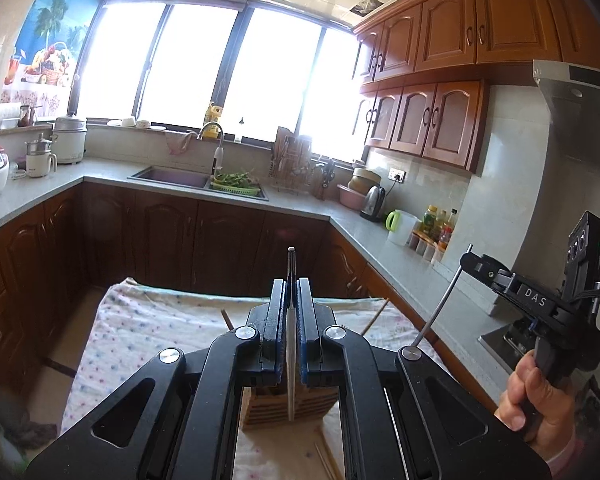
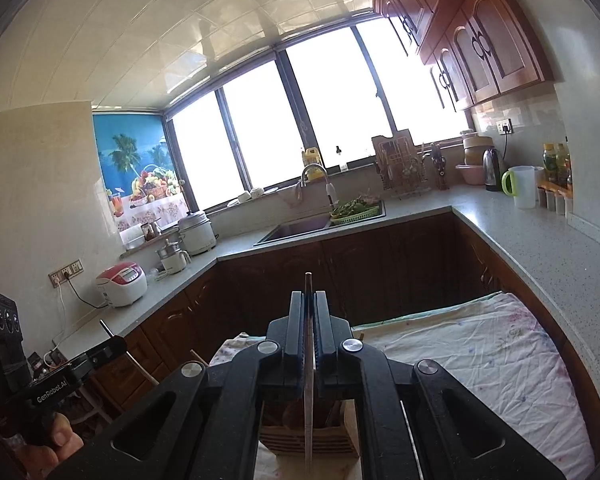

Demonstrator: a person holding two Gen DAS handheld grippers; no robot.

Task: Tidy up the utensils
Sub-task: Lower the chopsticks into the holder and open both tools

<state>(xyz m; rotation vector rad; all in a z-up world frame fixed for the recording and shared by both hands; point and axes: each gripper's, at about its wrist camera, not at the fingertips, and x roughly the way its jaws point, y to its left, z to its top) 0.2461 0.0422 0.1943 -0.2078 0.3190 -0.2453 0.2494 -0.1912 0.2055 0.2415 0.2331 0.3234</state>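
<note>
My left gripper point(image 1: 291, 282) is shut on a thin metal chopstick point(image 1: 291, 258) that stands upright between its blue pads. It hangs above a slatted wooden utensil holder point(image 1: 260, 408) on the cloth-covered table point(image 1: 148, 320). My right gripper point(image 2: 309, 295) is shut on a second metal chopstick point(image 2: 308, 280), also upright, over the same wooden holder point(image 2: 284, 438). In the left wrist view the right gripper point(image 1: 467, 258) is at the right edge, held by a hand point(image 1: 540, 396), its chopstick point(image 1: 440, 300) slanting down. The left gripper point(image 2: 116, 342) shows at the lower left of the right wrist view.
Loose wooden chopsticks point(image 1: 374, 316) lie on the dotted cloth around the holder, one point(image 1: 328, 460) near the front. Kitchen counters point(image 1: 308, 206) wrap around the room with a sink point(image 1: 172, 178), a kettle point(image 1: 372, 202), a rice cooker point(image 2: 122, 284) and bottles point(image 1: 440, 226).
</note>
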